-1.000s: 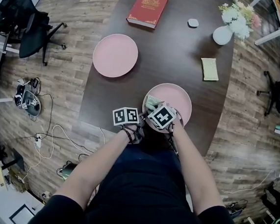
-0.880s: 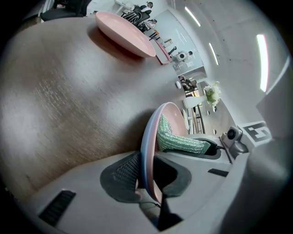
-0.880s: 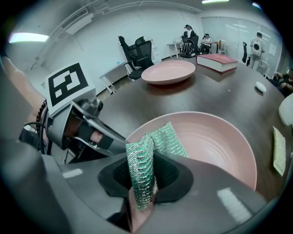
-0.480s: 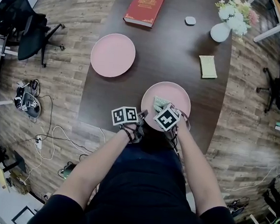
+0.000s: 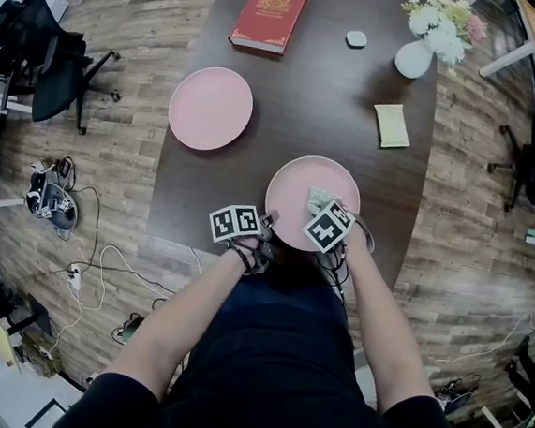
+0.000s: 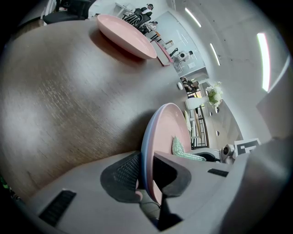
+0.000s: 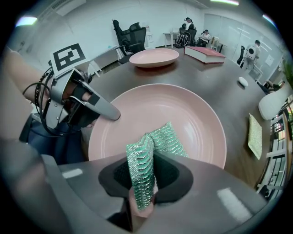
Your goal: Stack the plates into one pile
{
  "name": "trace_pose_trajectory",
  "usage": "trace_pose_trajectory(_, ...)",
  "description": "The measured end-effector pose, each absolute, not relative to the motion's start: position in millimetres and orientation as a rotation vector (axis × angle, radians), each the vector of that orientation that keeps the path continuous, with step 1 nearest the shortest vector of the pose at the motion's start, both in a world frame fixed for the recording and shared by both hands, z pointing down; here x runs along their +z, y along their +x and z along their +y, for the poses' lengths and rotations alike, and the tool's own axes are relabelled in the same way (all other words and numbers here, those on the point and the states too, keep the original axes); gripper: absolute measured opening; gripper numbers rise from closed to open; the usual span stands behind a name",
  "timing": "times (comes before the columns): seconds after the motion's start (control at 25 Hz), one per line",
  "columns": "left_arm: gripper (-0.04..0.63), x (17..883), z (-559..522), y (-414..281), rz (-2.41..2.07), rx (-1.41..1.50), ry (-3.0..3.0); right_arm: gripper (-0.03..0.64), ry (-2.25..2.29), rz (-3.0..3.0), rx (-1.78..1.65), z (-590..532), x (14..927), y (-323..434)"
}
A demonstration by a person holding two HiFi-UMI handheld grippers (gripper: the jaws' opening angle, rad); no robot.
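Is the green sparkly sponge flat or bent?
Bent. The right gripper pinches one end of the sponge upright; the other half folds away over the pink plate.

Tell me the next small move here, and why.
Probably lift the right gripper, shut on the green sponge, clear of the near plate. The sponge's end lies in that plate, whose rim the left gripper clamps; it likely must be emptied before going onto the far plate.
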State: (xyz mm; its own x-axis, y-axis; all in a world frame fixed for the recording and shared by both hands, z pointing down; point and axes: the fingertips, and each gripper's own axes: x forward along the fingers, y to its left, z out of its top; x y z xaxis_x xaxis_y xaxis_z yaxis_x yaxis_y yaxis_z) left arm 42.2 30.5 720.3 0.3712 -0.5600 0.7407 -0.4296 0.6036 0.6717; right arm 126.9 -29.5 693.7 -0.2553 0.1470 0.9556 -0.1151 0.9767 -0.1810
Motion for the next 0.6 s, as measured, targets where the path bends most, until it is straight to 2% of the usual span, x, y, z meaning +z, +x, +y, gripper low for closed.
trace_pose_trajectory(0.6, 0.048, 723, 30, 40, -1.261, -0.108, 0.963, 0.084, 0.101, -1.584, -0.058, -53, 706, 171)
